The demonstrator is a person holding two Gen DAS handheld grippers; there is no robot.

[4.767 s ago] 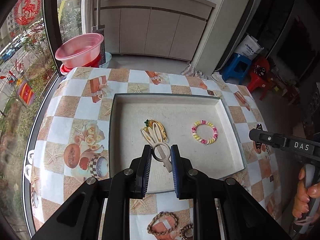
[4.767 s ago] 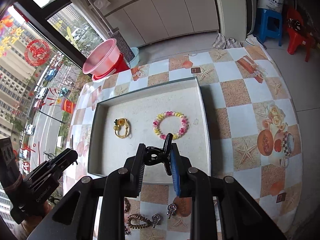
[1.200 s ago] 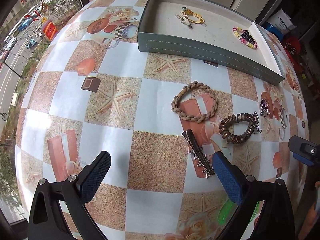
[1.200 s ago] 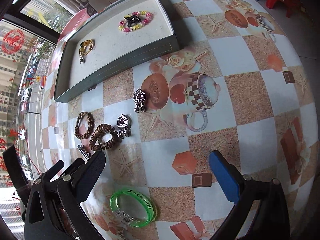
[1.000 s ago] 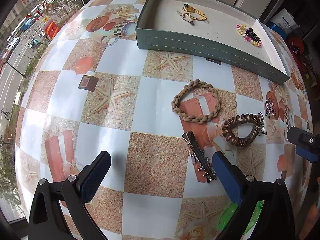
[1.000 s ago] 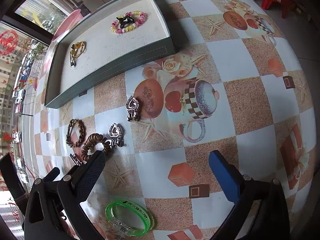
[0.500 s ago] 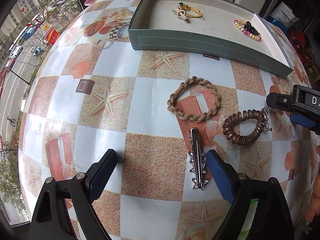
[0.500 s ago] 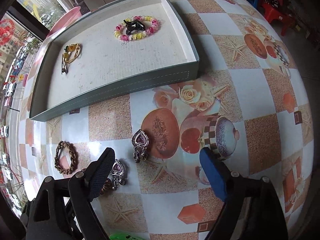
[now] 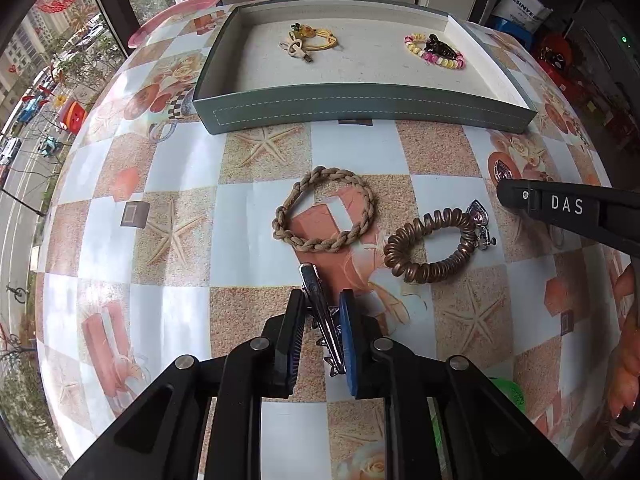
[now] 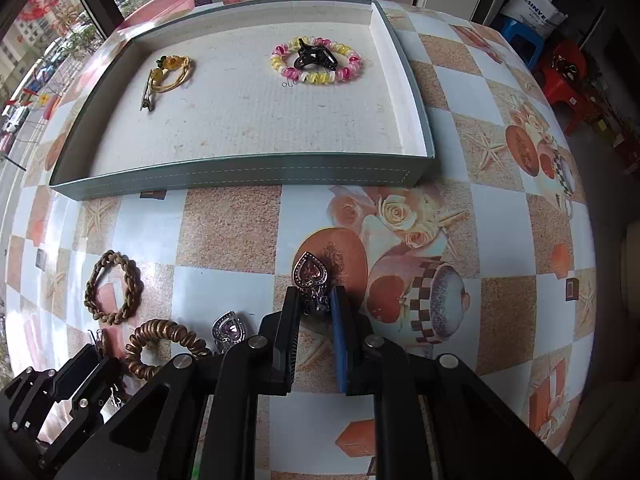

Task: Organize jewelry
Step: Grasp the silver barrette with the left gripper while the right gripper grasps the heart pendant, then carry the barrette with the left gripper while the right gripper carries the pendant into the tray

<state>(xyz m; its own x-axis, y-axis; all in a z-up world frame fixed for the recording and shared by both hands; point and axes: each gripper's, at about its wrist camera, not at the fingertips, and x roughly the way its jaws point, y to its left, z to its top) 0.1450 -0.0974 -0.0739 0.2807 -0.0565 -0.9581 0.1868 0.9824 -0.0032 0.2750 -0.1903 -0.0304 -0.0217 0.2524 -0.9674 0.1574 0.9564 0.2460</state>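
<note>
Both my claws point down at the table [image 9: 180, 160], patterned checker cloth. My left claw [image 9: 322, 316] has just been closing and its jaws now pinch the silver hair clip [image 9: 320, 308] between the pads; the clip's front end sticks out ahead of the fingertips, and it sits low at the cloth, can't tell if it is lifted. My right claw [image 10: 316, 304] has just been closing too, jaws nearly together on the lower dangling part of a heart earring [image 10: 310, 280]; the heart face pokes out above the fingertips, over the printed plate motif.

Loose on the table: braided bracelet [image 9: 324, 210] just ahead of the left claw, brown spiral hair tie [image 9: 434, 246] to its right, second heart earring [image 10: 229, 330] touching the spiral tie's right end. A green bangle [image 9: 508, 392] peeks out behind the left claw's right finger, mostly hidden.

Grey-green tray [image 9: 360, 110] sits at the far side of the table, well apart from both claws. Inside it: yellow hair tie with a cream clip [image 10: 168, 70] on the left, pink-yellow spiral bracelet [image 10: 316, 62] on the right with a black claw clip [image 10: 314, 56] lying on it.

Pink basin [image 10: 160, 6] beyond the table edge by the window. A hand [image 9: 624, 344] at the right edge of the left view grips the other tool.
</note>
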